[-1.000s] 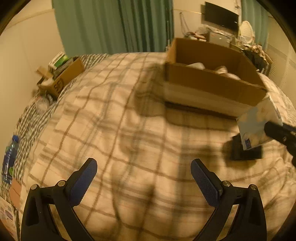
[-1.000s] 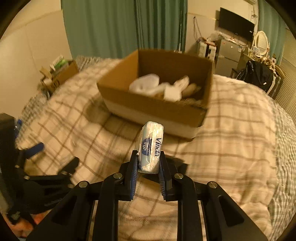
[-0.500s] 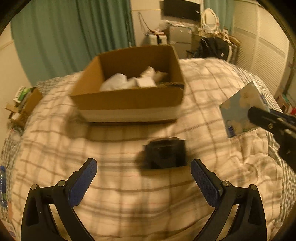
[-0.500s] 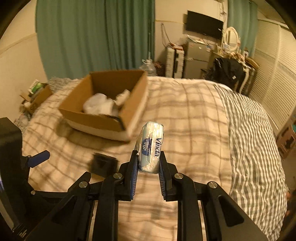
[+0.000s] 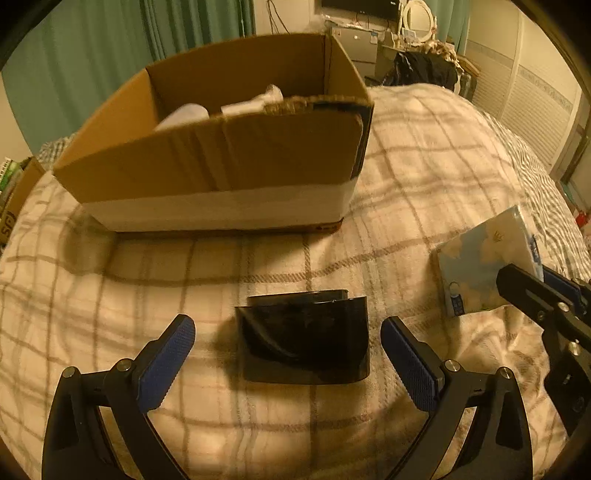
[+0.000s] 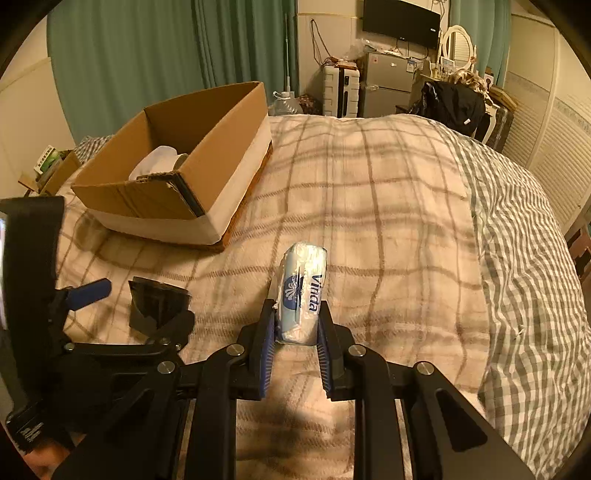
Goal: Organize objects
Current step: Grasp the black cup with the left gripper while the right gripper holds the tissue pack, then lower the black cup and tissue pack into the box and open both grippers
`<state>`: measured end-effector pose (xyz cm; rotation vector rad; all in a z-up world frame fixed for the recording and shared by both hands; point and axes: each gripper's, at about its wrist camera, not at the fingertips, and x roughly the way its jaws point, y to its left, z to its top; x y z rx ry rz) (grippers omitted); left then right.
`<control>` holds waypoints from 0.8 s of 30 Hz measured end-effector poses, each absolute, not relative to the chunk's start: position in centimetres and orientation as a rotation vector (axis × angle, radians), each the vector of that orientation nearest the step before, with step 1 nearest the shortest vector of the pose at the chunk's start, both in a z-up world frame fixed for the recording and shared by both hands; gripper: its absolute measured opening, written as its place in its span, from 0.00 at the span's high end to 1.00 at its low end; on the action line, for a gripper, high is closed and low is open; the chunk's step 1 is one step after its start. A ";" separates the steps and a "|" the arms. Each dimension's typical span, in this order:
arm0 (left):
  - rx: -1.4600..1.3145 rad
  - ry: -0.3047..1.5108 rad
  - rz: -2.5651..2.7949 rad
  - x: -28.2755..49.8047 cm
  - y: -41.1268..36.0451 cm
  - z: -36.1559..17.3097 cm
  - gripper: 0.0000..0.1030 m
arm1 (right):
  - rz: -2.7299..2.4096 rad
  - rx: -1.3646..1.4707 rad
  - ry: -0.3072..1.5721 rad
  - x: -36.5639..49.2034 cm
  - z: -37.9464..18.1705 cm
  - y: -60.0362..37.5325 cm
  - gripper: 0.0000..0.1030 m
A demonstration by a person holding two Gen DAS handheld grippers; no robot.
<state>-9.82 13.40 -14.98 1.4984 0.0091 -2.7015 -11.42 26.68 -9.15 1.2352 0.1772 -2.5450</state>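
Holder (black) lies between gaping left tongs; right tongs clamp tissue pack.

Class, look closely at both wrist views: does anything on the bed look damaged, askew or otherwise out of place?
Yes. The cardboard box has a ragged near rim: its top edge is torn and the right corner flap is bent and peeling. A black container lies loose on the plaid blanket outside the box, between the open left gripper fingers.

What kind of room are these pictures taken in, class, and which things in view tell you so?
Most likely a bedroom. A bed with a plaid blanket fills the view, green curtains hang behind it, and a wall-mounted TV hangs above a cluttered dresser.
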 end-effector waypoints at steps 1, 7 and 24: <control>1.514 0.017 -2.706 -9.9 13.4 -15.2 0.03 | -2.544 1.235 0.177 -11.4 -9.2 26.7 0.81; 1.556 0.052 -2.725 -9.7 13.3 -15.1 0.25 | -2.543 1.237 0.184 -11.3 -9.0 26.6 0.81; 1.383 0.105 -2.751 -3.7 10.8 -4.7 0.25 | -2.534 1.114 0.161 -6.6 -1.2 25.2 0.81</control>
